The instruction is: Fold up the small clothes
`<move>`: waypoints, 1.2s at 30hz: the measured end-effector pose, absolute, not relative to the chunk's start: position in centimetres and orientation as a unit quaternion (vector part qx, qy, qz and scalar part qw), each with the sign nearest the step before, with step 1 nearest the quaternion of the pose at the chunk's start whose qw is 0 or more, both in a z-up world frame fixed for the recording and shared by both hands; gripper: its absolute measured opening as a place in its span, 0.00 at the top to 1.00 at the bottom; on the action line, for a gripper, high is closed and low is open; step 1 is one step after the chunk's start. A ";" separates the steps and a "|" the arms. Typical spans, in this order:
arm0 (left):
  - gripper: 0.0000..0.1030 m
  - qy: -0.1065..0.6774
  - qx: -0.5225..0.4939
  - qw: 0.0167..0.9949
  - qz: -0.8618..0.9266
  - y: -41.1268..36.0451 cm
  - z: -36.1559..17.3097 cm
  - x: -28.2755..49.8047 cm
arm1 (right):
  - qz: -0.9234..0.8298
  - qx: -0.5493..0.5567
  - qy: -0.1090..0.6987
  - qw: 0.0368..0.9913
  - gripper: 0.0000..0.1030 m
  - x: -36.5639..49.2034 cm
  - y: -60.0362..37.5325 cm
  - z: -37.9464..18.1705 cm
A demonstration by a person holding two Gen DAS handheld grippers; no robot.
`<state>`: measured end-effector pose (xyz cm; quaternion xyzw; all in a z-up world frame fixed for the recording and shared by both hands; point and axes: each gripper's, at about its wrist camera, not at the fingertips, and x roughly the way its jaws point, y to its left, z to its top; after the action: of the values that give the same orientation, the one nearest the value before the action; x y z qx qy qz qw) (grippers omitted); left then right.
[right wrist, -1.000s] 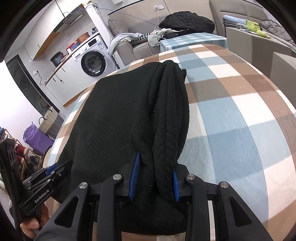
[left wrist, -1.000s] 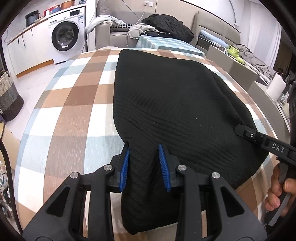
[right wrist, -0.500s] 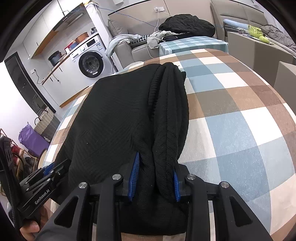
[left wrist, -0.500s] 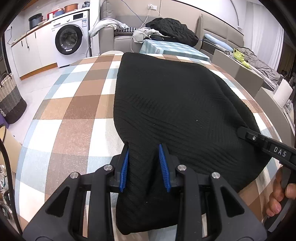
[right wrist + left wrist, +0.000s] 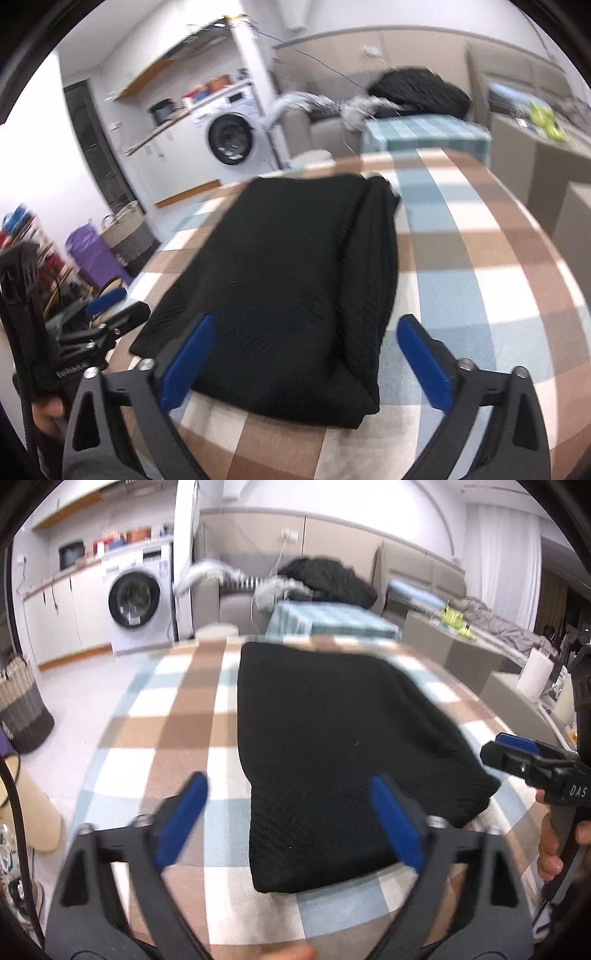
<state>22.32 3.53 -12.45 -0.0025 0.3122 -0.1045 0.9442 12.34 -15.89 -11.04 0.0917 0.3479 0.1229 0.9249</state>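
Left wrist view: both tongs, left [image 5: 286, 818] and right [image 5: 304, 360], have just spread, apparently releasing the black garment [image 5: 343, 753] folded on the tabletop [image 5: 177, 731].

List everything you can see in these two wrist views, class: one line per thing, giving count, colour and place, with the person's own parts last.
Garment: one, black knit, folded flat on the table's near part.
Tablecloth: one, brown, blue and white check, covering the table.
Washing machine: one, white, far left by the cabinets.
Basket: one, grey woven, on the floor at left.
Sofa: one, beige, behind the table, with a black clothes pile on it.
Small table: one, blue check cover, beyond the big table.
Purple bag: one, on the floor at left.
Left claw: one, black with blue pads, open above the garment's near edge, jaws just opened.
Right claw: one, same colours, open, jaws just opened.
Hand: one, on the right claw's handle.
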 end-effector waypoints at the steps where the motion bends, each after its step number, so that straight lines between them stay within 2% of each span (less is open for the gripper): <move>1: 0.01 0.299 0.000 0.948 -0.106 3.5 -12.1 21.7 | 0.126 0.083 0.338 0.929 0.00 11.9 -15.8 -10.7; 8: 0.01 0.260 0.007 0.961 -0.099 3.6 -10.8 19.4 | 0.146 0.036 0.275 0.950 0.00 9.5 -15.5 -8.9; 16: 0.01 0.251 -0.003 0.964 -0.093 3.9 -12.0 18.8 | 0.155 0.001 0.243 0.958 0.00 8.5 -15.4 -9.8; 36: 0.01 0.241 -0.011 0.966 -0.097 3.8 -12.8 18.3 | 0.159 0.025 0.195 0.968 0.00 7.3 -16.5 -10.9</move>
<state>18.35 3.78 -12.78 -0.0113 0.2411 -0.0968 0.9656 7.29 -16.51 -10.86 0.0254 0.1950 0.1585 0.9676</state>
